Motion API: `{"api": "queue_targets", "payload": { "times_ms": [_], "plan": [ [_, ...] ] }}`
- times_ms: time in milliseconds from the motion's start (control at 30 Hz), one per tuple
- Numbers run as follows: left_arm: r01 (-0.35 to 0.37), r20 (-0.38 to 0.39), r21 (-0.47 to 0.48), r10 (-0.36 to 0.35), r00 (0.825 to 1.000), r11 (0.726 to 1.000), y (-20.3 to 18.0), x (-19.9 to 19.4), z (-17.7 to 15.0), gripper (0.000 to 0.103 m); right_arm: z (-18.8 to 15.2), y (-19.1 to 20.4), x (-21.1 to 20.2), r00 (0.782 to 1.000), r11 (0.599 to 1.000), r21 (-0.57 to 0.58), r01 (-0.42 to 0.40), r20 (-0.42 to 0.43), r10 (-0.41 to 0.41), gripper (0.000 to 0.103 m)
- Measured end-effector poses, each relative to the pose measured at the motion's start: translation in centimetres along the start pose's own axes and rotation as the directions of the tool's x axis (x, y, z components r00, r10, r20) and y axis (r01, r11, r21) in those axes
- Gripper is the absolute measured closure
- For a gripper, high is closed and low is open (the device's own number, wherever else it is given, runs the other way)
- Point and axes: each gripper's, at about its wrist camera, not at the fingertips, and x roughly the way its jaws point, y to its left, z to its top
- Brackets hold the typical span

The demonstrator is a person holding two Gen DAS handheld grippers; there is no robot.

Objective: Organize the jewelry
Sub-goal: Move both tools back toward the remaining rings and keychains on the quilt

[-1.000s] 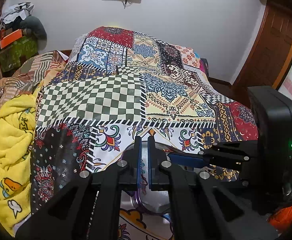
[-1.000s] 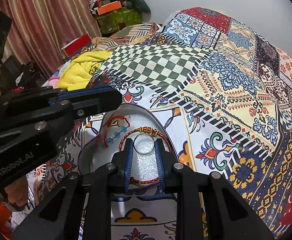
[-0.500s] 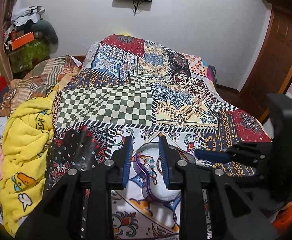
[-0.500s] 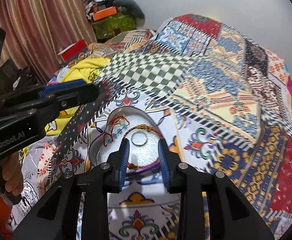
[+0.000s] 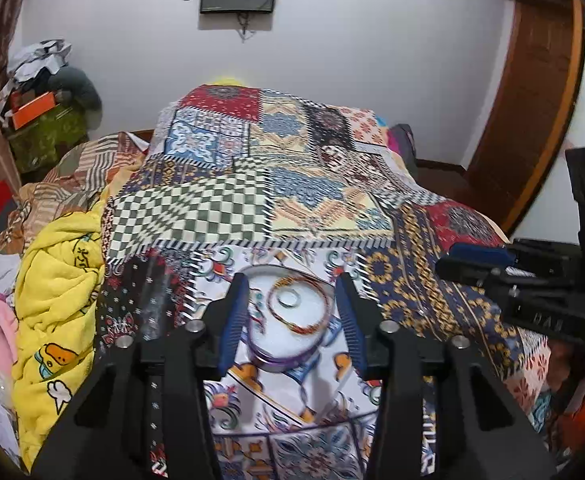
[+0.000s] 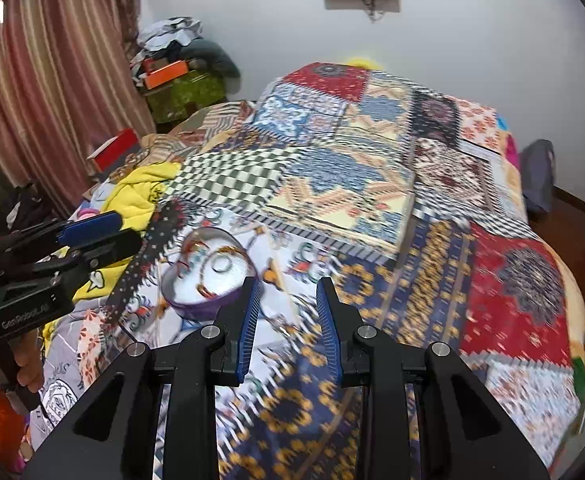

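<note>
Both grippers lifted, jaws wider; dish [image 5: 288, 354] clear below.

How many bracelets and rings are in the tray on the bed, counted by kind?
Bracelets: 2, a big beaded orange bracelet and a small red and teal bracelet
Rings: 1, a silver ring
Total: 3, all in the tray

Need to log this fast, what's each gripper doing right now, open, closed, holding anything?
Left gripper: open, holding nothing, fingers either side of the jewelry dish.
Right gripper: open, holding nothing, above the patterned bedspread.
</note>
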Motion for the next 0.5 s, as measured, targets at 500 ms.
{"api": "queue_targets", "payload": {
  "times_ms": [500],
  "plan": [
    [0.07, -0.17, 0.02, -0.066, 0.983, 0.997, -4.3, 4.3, -3.8, 0.057, -5.1, -5.7, -1.7, 0.995, 0.991, 0.104, 0.083, -0.072, -0.075, 0.076]
  ]
}}
